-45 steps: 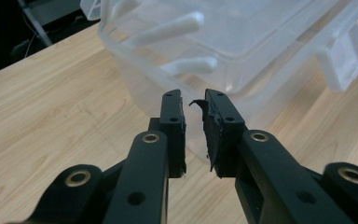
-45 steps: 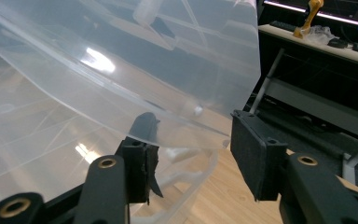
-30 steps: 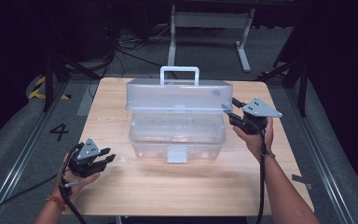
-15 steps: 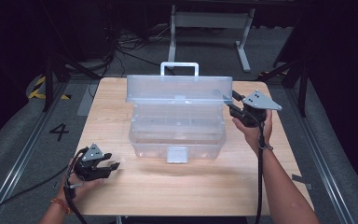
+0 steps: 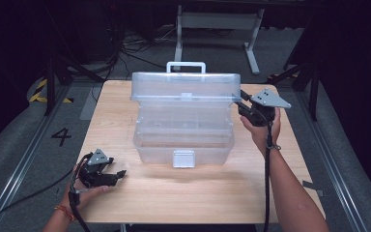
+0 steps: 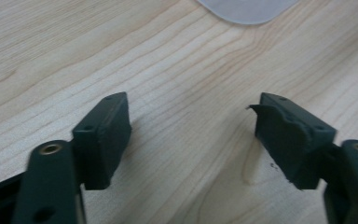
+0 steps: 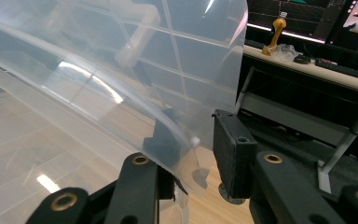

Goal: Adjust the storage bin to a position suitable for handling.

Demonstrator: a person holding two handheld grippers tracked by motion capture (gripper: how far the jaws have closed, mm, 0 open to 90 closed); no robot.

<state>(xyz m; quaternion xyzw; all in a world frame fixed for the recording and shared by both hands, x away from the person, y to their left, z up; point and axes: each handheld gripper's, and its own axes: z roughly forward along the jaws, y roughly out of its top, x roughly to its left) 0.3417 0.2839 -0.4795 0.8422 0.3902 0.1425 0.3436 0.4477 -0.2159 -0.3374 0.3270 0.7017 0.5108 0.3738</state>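
– Where is the box [image 5: 183, 121] sitting?
– Mid-table, lid [image 5: 185, 87] raised; the right gripper [image 5: 244, 103] seems to be pinching the lid's edge.
– The left gripper [image 5: 118, 173]?
– Resting over bare table [image 5: 198, 193], jaws just opening, nothing between

A clear plastic box [image 5: 183, 130] stands near the middle of the bench [image 5: 125, 203], long side across, its front facing the person. Its lid [image 5: 186, 87] is raised, hinged at the back and standing roughly upright above the body, with a white handle [image 5: 186, 65] on its top edge. A pale latch tab [image 5: 183, 158] hangs at the middle of the front wall. Through the see-through walls an inner tray level shows inside the body. In the right gripper view the lid's rounded corner [image 7: 168, 121] runs between the two jaws, ribbed and glossy with reflections.
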